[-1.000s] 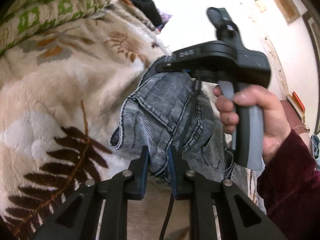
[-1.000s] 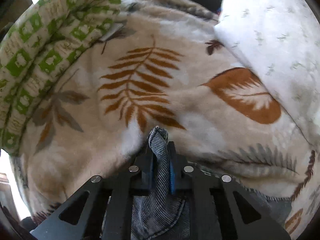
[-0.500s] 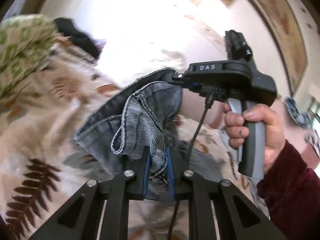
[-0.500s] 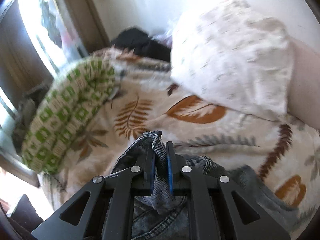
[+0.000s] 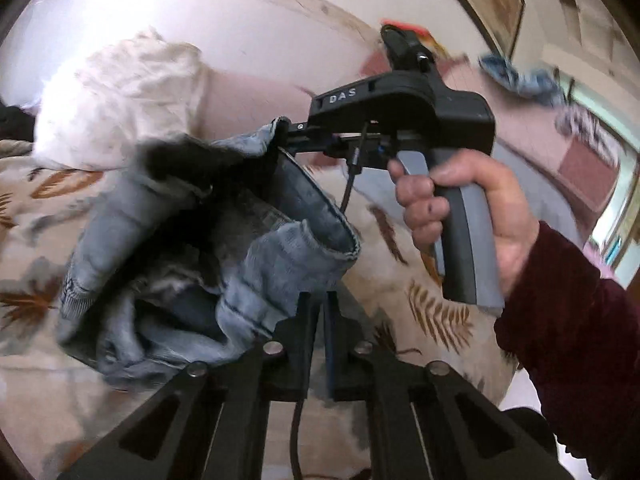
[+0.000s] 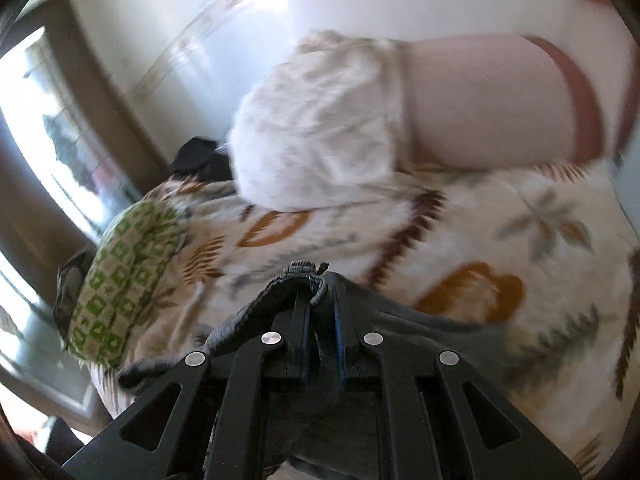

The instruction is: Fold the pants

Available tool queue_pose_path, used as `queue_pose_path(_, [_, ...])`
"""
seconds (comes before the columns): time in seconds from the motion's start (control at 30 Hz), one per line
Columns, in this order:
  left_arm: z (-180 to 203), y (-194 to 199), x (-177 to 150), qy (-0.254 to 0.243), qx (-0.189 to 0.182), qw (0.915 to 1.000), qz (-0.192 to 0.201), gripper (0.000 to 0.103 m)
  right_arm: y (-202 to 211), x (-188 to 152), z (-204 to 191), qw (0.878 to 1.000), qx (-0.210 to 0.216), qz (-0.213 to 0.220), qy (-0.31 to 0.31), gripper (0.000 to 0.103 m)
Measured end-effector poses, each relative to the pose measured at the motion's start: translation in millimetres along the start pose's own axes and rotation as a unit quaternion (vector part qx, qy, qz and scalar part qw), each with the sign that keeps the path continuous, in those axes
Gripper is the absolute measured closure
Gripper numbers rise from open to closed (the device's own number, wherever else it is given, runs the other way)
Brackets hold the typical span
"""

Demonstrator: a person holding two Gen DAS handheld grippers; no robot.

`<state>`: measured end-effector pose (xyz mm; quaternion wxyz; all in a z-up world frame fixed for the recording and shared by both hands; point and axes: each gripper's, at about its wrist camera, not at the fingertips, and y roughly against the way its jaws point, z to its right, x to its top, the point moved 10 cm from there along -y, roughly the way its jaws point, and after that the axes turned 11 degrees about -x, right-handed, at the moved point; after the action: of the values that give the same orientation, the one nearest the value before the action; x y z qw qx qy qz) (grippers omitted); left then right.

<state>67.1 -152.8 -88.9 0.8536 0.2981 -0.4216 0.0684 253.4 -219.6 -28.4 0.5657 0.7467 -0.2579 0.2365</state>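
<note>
1. Left wrist view:
   - The left gripper [image 5: 318,314] sits at 6 o'clock, its jaws closed to a thin slit.
   - The pants [image 5: 160,240] hang bunched from 9 o'clock to the centre, above the leaf-print blanket [image 5: 424,292].
   - A hem lies against the outer side of the left finger. I cannot tell whether any cloth is actually pinched in the slit.
   - If none is, that corner is unsupported, and the denim would sag into a twisted heap.
   - At 1 o'clock a hand [image 5: 472,208] holds the right gripper [image 5: 282,138], which is clamped on a denim edge.
   - All the weight on that one pinch could drag the cloth free.

2. Right wrist view:
   - At 6 o'clock the right gripper's jaws are closed on a thin fold of denim that pokes out just past the tips.
   - The rest of the denim drapes below and to 7 o'clock.
   - The bite looks shallow, so a sharp swing may pull it loose.
   - A white pillow [image 6: 320,128] at 12 o'clock and a green patterned cushion [image 6: 120,280] at 9 o'clock crowd the blanket.
   - Laying the pants down near either one could catch a leg and spoil a flat fold.
</note>
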Motion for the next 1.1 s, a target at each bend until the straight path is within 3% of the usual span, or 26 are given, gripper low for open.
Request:
queue_pose_path(0.2, [52,-40,-22,-0.079,-0.018,0.9952,-0.055,0.096,-9,-28,98,0.995,-0.009,-0.002,-0.103,0.094])
queue_pose_path(0.33, [72,-30,-27,-0.134,-0.020,0.9882,-0.070,0.096,-15,-39,156,0.984,-0.015,0.007,-0.179,0.094])
queue_pose_path(0.4, [74,-17,-19,-0.149,-0.018,0.9868,-0.061,0.096,-27,-48,179,0.978,-0.007,-0.012,-0.208,0.094])
queue_pose_path(0.5, [58,5,13,-0.158,0.003,0.9872,-0.027,0.096,-39,-57,185,0.975,0.016,-0.026,-0.221,0.089])
queue_pose_path(0.53, [53,13,19,-0.159,0.011,0.9872,-0.016,0.095,-43,-60,184,0.975,0.006,-0.035,-0.218,0.088])
queue_pose_path(0.6, [20,24,42,-0.140,0.041,0.9892,0.005,0.095,-43,-64,186,0.976,-0.028,-0.045,-0.212,0.070])
queue_pose_path(0.7, [-27,37,58,-0.099,0.090,0.9908,0.021,0.095,-20,-68,191,0.977,-0.072,-0.030,-0.200,0.059])
queue_pose_path(0.77, [-59,41,59,-0.064,0.122,0.9903,0.011,0.095,0,-68,194,0.977,-0.084,-0.011,-0.195,0.058])
queue_pose_path(0.87, [-91,39,51,-0.008,0.143,0.9897,-0.007,0.095,38,-76,180,0.979,-0.044,0.013,-0.199,0.055])
queue_pose_path(0.93, [-100,39,42,0.012,0.148,0.9887,-0.020,0.095,60,-86,159,0.979,0.009,0.019,-0.202,0.055])
queue_pose_path(1.03, [-100,41,31,0.010,0.157,0.9871,-0.030,0.095,83,-104,122,0.975,0.084,0.019,-0.204,0.054])
queue_pose_path(1.1, [-96,40,25,0.005,0.159,0.9866,-0.035,0.095,89,-115,108,0.971,0.111,0.016,-0.213,0.054])
